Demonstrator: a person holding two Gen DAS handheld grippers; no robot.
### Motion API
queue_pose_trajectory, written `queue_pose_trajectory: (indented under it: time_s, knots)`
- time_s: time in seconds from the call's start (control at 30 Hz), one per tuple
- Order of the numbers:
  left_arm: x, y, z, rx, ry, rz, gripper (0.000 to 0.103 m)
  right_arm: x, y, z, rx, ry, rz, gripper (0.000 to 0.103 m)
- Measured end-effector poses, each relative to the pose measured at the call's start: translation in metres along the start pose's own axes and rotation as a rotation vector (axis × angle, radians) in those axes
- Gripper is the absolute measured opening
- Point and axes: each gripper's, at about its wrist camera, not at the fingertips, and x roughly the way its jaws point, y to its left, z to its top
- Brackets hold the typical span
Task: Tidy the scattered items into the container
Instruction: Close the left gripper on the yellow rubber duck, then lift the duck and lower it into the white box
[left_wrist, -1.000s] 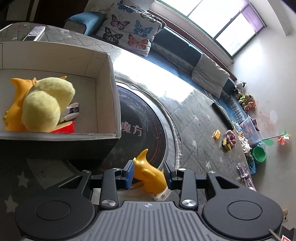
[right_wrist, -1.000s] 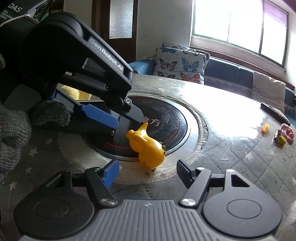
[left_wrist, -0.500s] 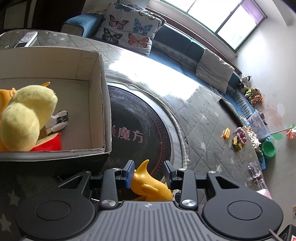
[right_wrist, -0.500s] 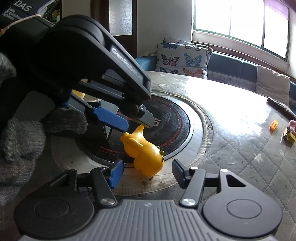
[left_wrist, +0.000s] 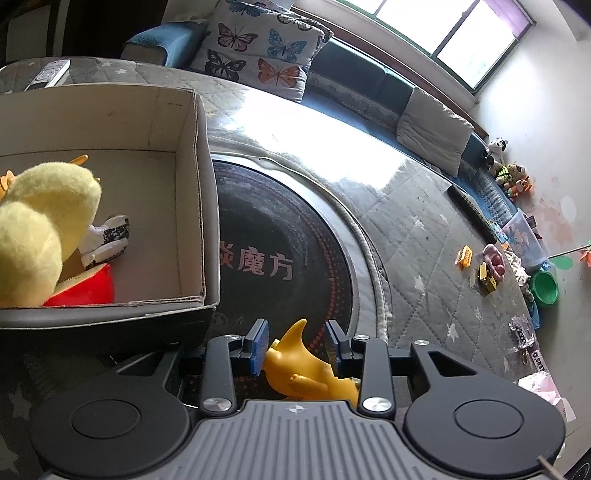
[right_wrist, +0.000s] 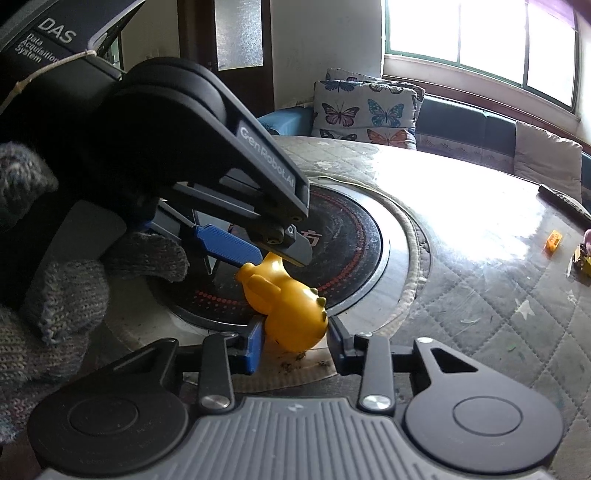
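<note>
Looking first at the big round worktop (left_wrist: 424, 206): grey quilted cover, with a dark round plate in the middle. Standing on its left side, the cardboard box (left_wrist: 199, 206), already holding a fluffy yellow plush and a few small things.

Reaching in from two sides, both grippers. On the right gripper (right_wrist: 295, 334), fingers (right_wrist: 253, 345) just now closing in, and pressed against the fat round head of the yellow toy (right_wrist: 288, 302). On the left gripper (left_wrist: 295, 341), fingers far apart, just now closing a little, with the pointy tail (left_wrist: 295, 328) between them but not squeezed. Hard to tell whether one blue pad brushes it.

Lying near the box, at the rim of the dark plate, that little yellow toy animal.

Looks like hard, smooth plastic: light, stiff, a bit slippery, not easy to break. Probably best to hold at the fat head or the thick middle, with flat pads on both sides. Not so good at the thin tail, likely to slip out there. Needs only a soft, steady squeeze, then a lift over the box wall.
</note>
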Motion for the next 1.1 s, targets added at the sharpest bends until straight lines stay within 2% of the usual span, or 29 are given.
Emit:
queue_pose_trajectory:
  time_s: [0.23, 0.5, 0.83, 1.1]
  knots:
    - [-0.006, -0.003, -0.004, 0.036, -0.013, -0.016, 0.031, -0.01, 0.003, 0.0, 0.002, -0.018, -0.017, 0.035]
    - [-0.039, 0.001, -0.012, 0.017, -0.06, -0.067, 0.03, -0.035, 0.016, 0.001, -0.024, -0.06, -0.038, 0.035]
    - [-0.109, 0.028, -0.002, -0.032, -0.209, -0.074, 0.03, -0.058, 0.056, 0.031, -0.116, -0.157, -0.005, 0.035]
    - [-0.156, 0.076, 0.015, -0.098, -0.324, -0.029, 0.03, -0.043, 0.103, 0.063, -0.188, -0.202, 0.076, 0.035]
